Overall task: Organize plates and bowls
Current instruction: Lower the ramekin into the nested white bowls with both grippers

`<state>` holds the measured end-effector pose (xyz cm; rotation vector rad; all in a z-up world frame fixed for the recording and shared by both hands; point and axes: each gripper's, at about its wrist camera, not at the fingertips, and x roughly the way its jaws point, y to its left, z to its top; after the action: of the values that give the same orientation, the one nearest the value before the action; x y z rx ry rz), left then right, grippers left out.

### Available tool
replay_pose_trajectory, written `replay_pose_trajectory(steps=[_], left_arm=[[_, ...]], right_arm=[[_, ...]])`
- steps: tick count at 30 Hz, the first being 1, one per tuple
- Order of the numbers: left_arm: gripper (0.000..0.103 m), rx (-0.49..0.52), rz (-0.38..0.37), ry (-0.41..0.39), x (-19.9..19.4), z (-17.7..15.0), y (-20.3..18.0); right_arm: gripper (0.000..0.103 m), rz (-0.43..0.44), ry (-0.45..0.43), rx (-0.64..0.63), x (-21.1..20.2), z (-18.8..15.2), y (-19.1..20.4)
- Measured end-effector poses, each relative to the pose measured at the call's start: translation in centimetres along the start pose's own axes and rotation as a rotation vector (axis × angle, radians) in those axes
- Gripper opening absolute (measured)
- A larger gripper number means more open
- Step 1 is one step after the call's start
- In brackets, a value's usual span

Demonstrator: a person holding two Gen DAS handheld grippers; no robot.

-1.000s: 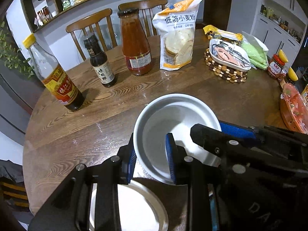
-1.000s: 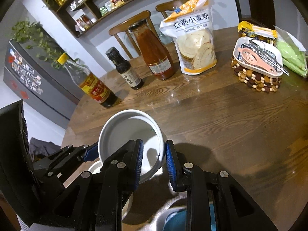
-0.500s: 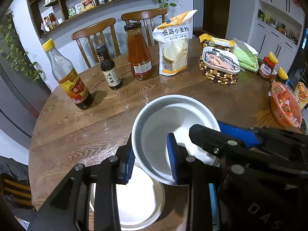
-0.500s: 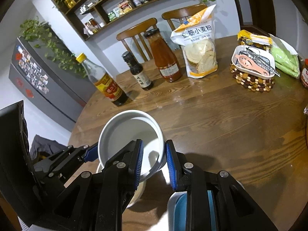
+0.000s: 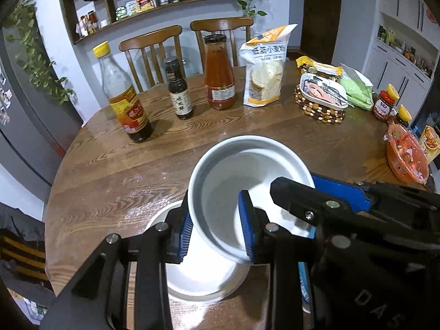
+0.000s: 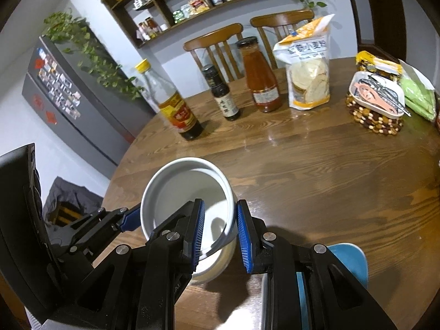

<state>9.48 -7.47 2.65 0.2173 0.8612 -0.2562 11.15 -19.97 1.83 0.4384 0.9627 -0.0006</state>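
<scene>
The white bowl has risen, exposing the white plate beneath at 6 o'clock. Left gripper and right gripper jaws clamp opposite rims.

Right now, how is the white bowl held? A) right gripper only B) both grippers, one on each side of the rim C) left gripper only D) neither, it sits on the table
B: the left gripper clamps the near-left rim of the white bowl and the right gripper clamps the opposite rim, with the bowl tilted above a white plate on the wooden table.
</scene>
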Motion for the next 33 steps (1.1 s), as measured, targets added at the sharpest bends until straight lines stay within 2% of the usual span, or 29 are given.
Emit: replay_pose_trajectory(steps=[19,33], left_arm=[[0.03,-0.077,0.056,0.022,-1.0,-2.2,4.3],[0.03,-0.1,0.065,0.075,0.5,-3.6,6.6]], right_arm=[[0.028,0.05,0.052,-0.075,1.9,-1.1,4.2],[0.028,0.072,0.105,-0.054,4.1,-2.1,5.2]])
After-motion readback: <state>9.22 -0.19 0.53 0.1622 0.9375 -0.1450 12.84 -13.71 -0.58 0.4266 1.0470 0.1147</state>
